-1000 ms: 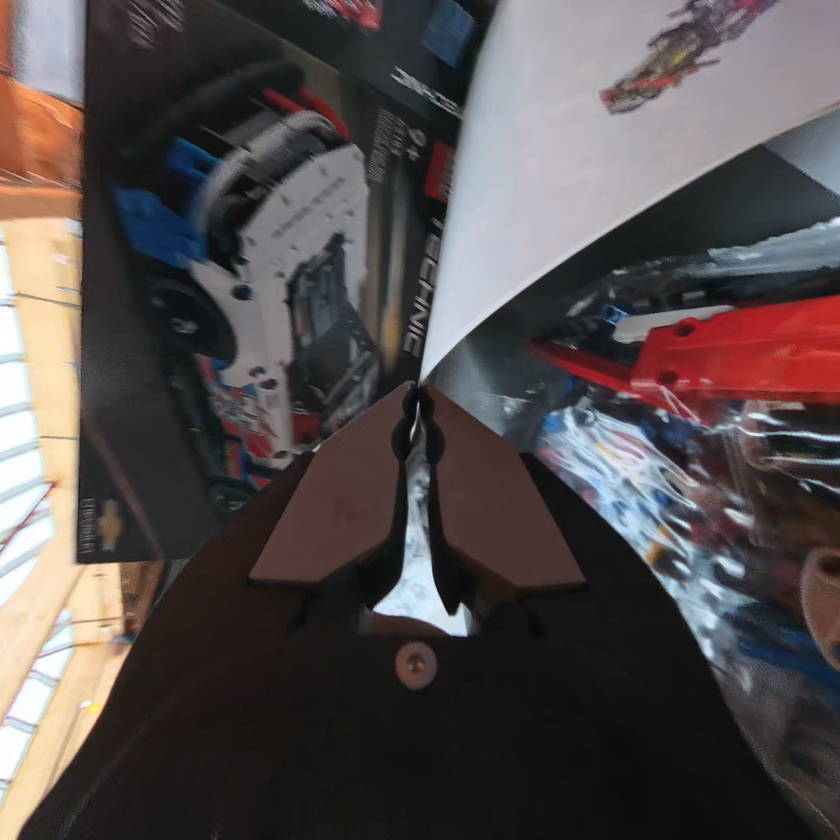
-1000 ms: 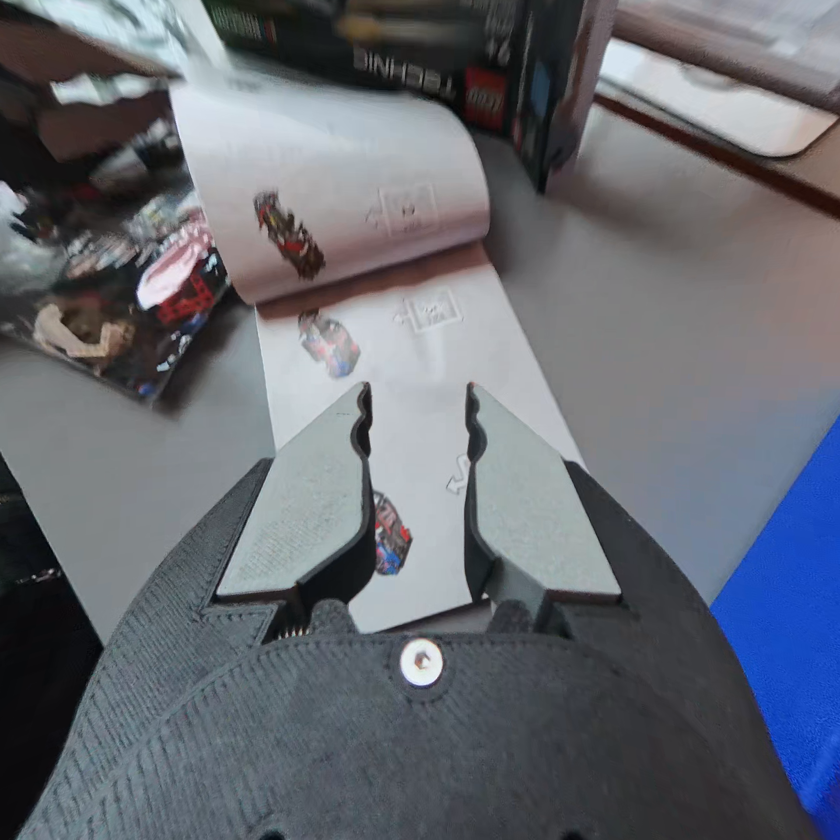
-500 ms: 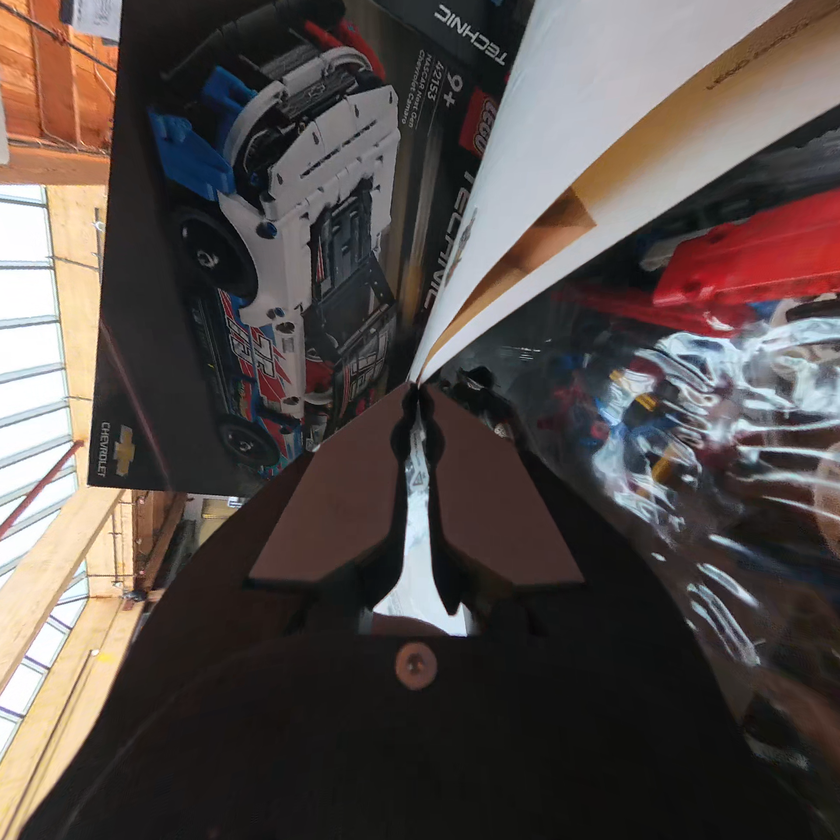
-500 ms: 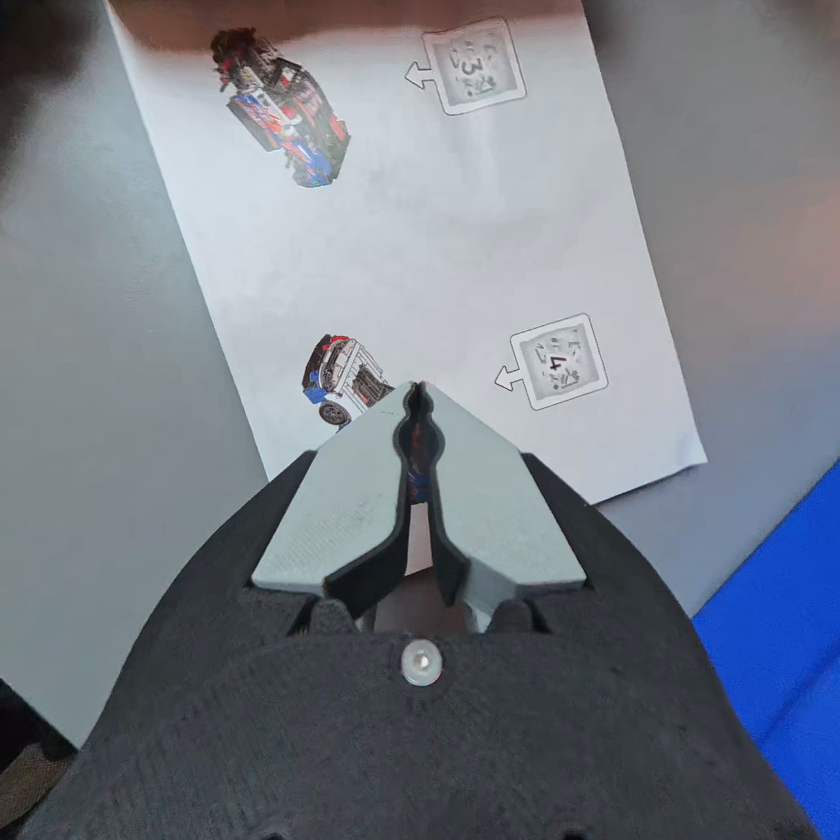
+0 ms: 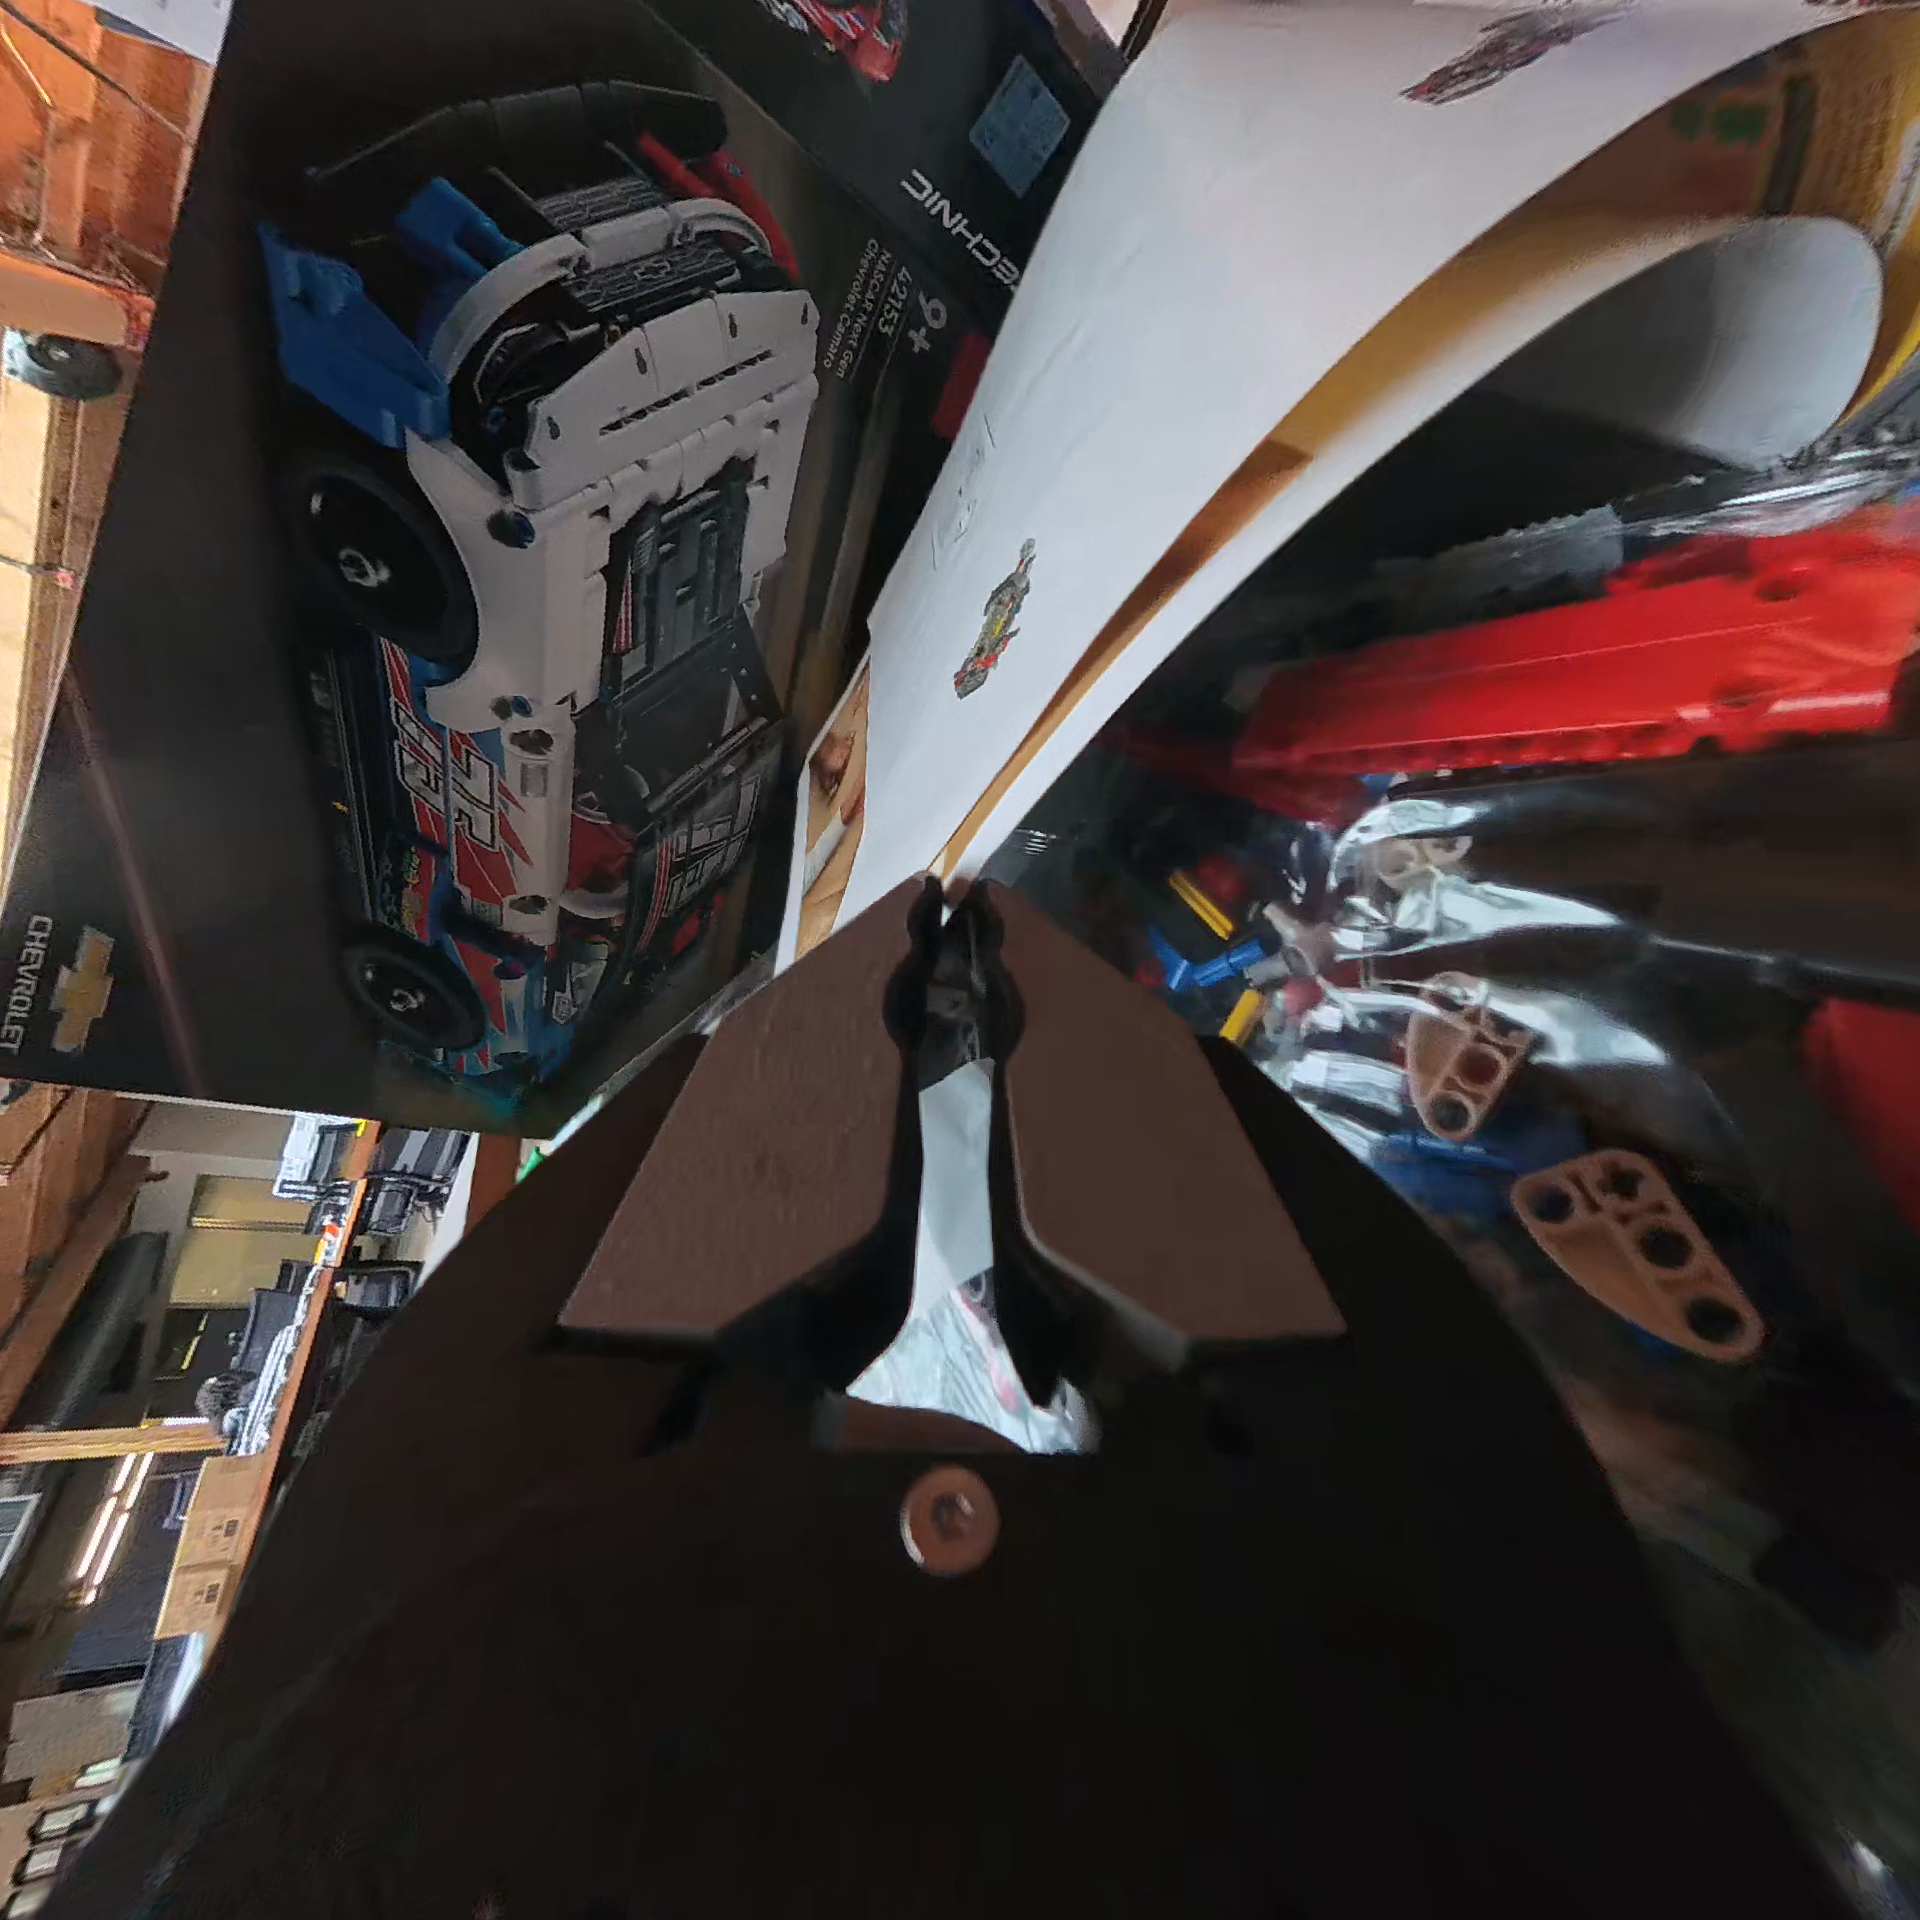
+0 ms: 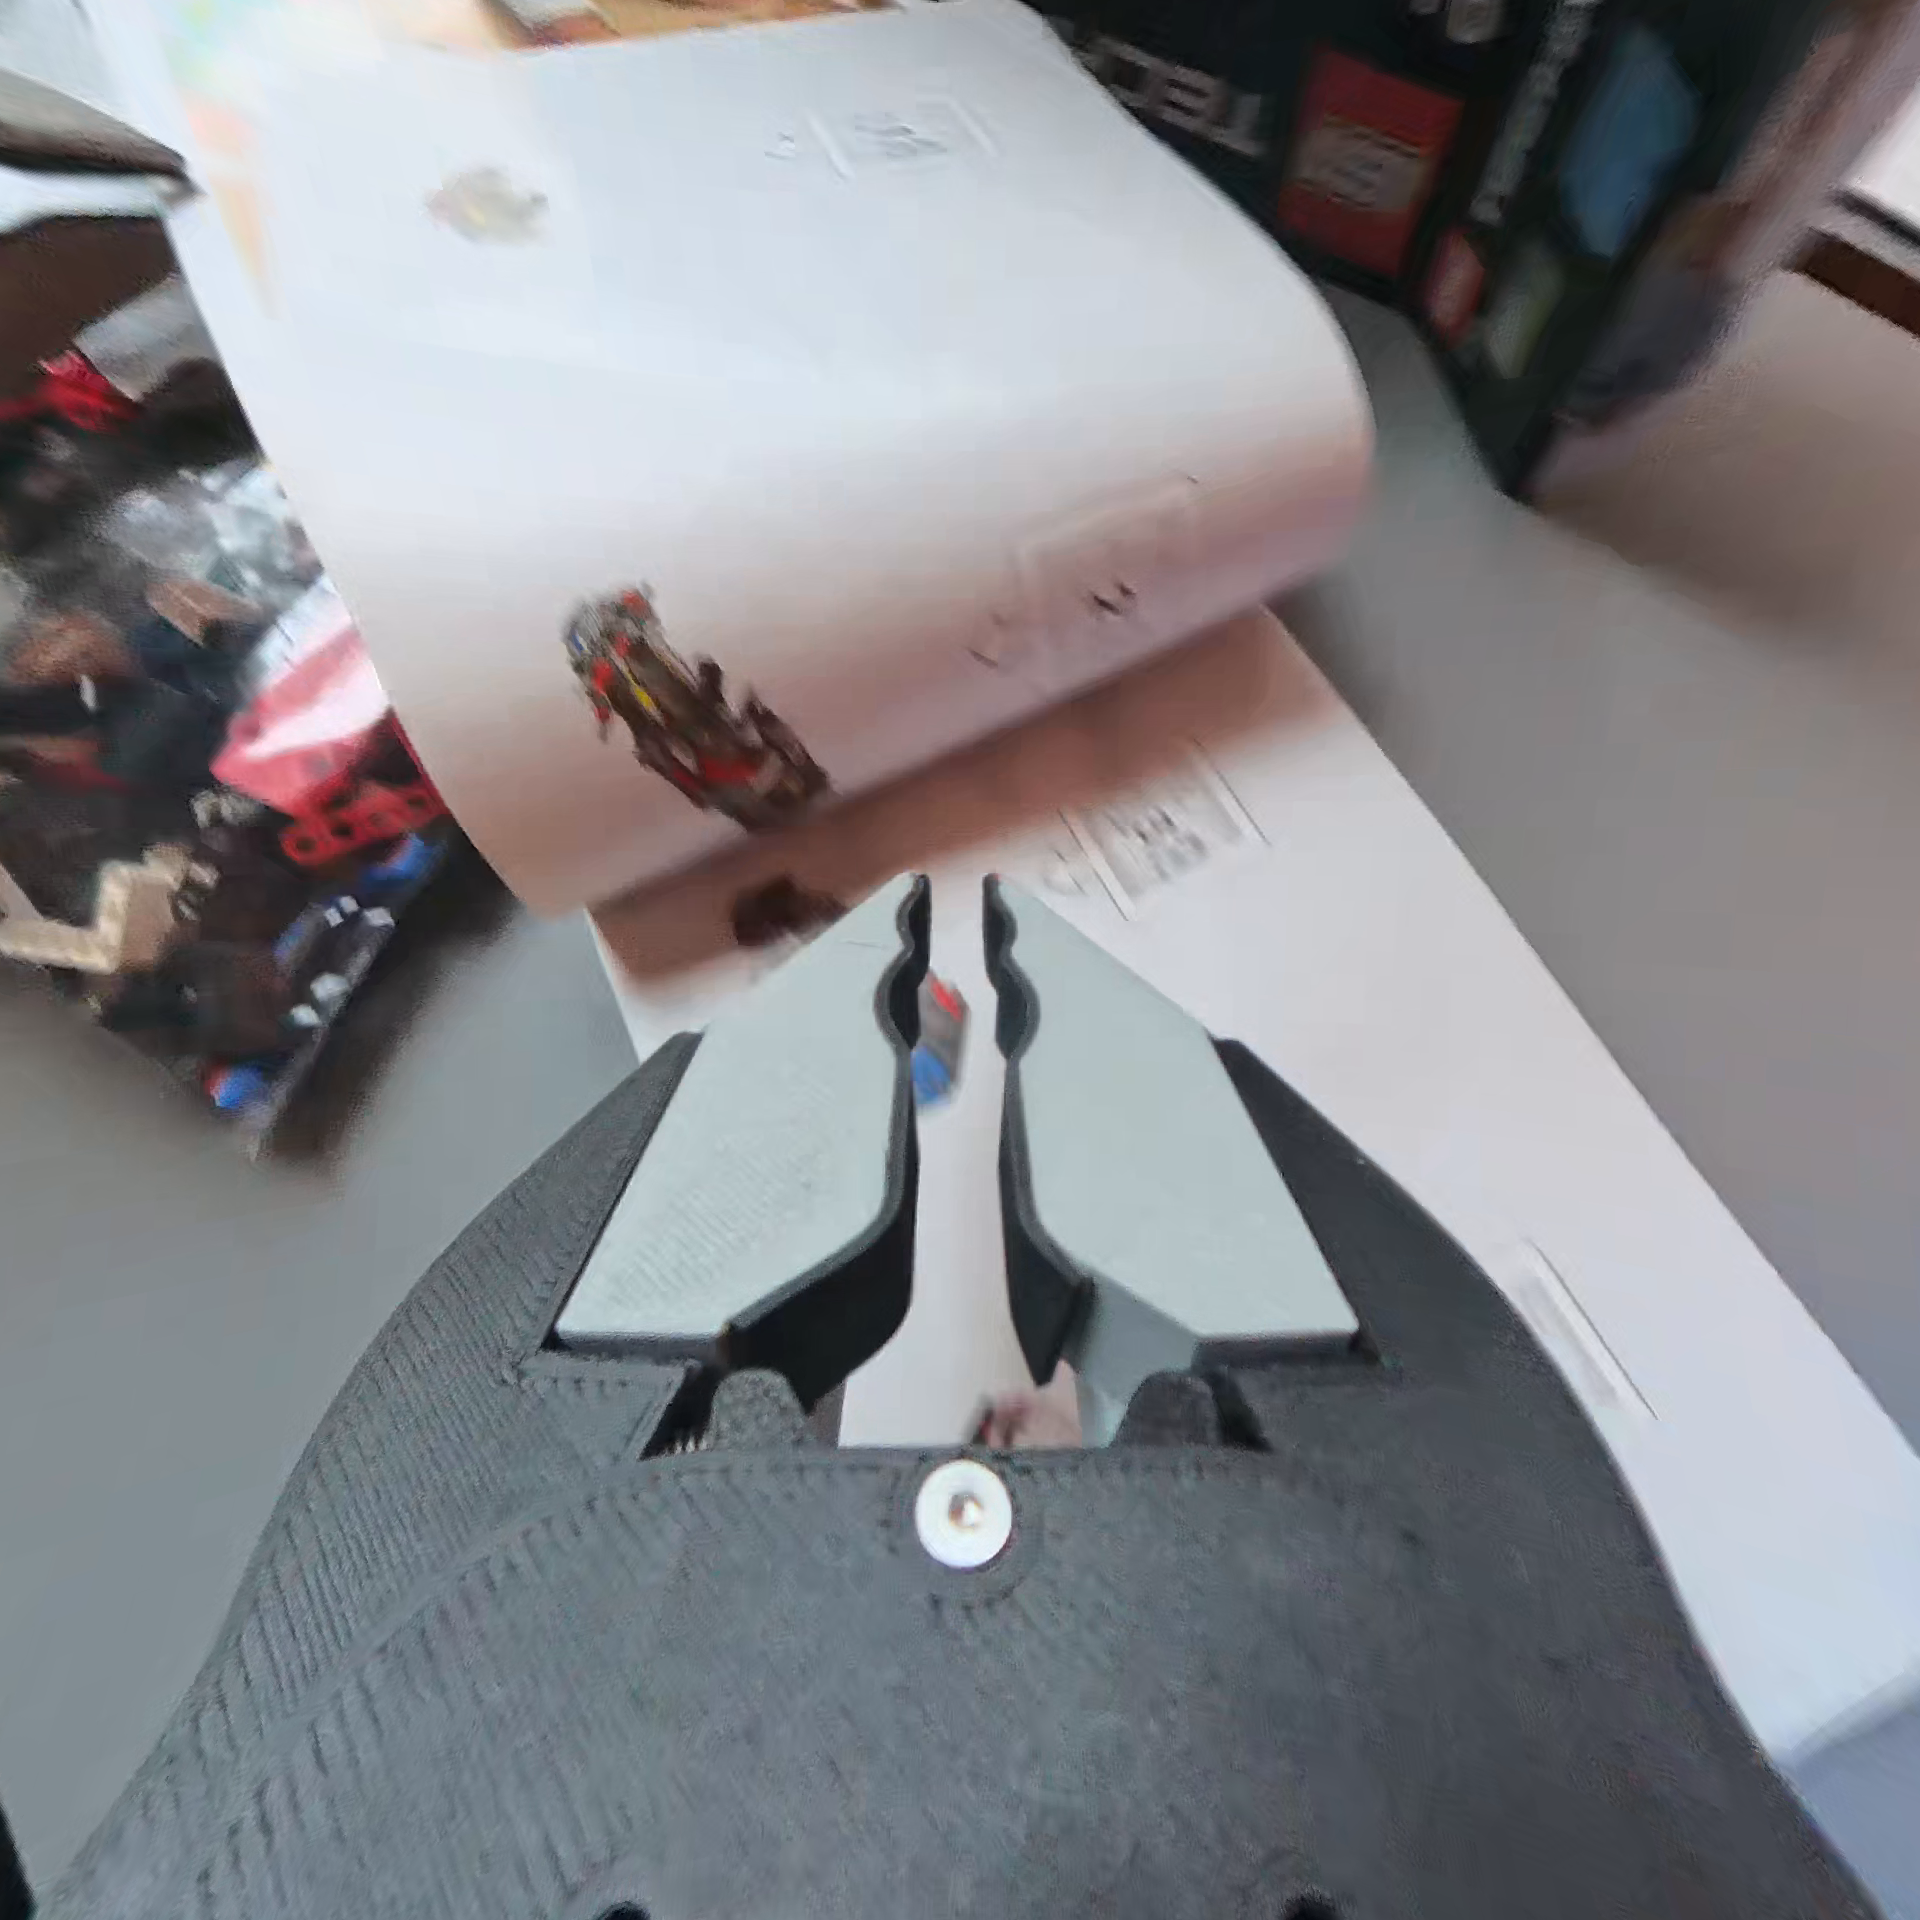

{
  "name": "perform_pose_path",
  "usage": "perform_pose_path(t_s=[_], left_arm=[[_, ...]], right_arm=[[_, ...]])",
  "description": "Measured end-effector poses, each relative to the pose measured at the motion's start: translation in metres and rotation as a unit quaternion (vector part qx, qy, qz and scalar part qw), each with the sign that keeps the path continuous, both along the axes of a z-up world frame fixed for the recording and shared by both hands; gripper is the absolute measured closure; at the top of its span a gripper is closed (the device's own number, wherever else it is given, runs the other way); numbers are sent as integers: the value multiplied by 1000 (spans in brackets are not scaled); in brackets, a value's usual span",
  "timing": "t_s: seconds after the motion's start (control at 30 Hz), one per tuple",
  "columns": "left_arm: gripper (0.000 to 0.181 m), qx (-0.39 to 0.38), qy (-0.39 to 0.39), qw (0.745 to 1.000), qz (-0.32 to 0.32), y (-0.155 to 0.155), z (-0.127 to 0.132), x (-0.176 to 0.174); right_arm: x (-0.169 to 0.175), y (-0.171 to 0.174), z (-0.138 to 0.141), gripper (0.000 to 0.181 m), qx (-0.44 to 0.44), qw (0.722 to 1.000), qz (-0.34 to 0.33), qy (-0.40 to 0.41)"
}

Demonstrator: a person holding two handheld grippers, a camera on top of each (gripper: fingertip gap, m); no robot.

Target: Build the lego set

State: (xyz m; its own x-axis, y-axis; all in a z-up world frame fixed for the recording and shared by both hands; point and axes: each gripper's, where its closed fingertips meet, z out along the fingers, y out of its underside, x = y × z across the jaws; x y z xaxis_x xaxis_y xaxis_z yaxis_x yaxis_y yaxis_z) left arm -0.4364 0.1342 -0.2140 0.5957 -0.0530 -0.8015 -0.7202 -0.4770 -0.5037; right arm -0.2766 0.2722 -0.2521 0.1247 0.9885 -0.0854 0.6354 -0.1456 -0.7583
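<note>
Grey tabletop [image 6: 1621,790] carries one open instruction booklet [image 6: 1403,1039], one black set box [image 6: 1455,208] standing at the far edge, and a heap of clear bags of pieces [image 6: 208,831] to the booklet's left; a count of the bags is not possible through the blur. One white page [image 6: 790,436] arches up over the flat pages, with two small printed model pictures showing on it. Above the flat page the right gripper [image 6: 956,904] hovers, its tips a narrow gap apart and holding nothing. Only the left wrist view shows the left gripper [image 5: 951,904], its tips pinched together on the corner of the lifted page [image 5: 1195,364]. That view also shows the set box [image 5: 468,571] front with its one white and blue car, two tan pieces [image 5: 1636,1247] in the bags, and a long red piece [image 5: 1558,665].
</note>
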Motion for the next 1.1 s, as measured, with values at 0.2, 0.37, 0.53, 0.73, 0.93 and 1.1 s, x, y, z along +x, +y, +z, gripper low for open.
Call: perform_pose_path(t_s=[0.2,0.37,0.53,0.73,0.93,1.1], left_arm=[[174,3,-68,997,-29,-4,-2,12],[170,57,-109,991,-48,-3,8,19],[175,80,-143,985,-46,-3,2,14],[174,103,-171,979,-48,-2,3,8],[170,106,-179,977,-55,-2,1,9],[170,107,-178,977,-54,-1,1,10]], right_arm=[[-64,-12,-2,173,7,999,35,18],[-79,-16,0,172,-1,997,60,39],[-79,-17,1,172,-6,996,67,59],[-81,-19,-3,172,-5,995,78,61],[-82,-21,-4,169,-20,994,85,68],[-82,-22,-2,166,-10,994,88,67]])
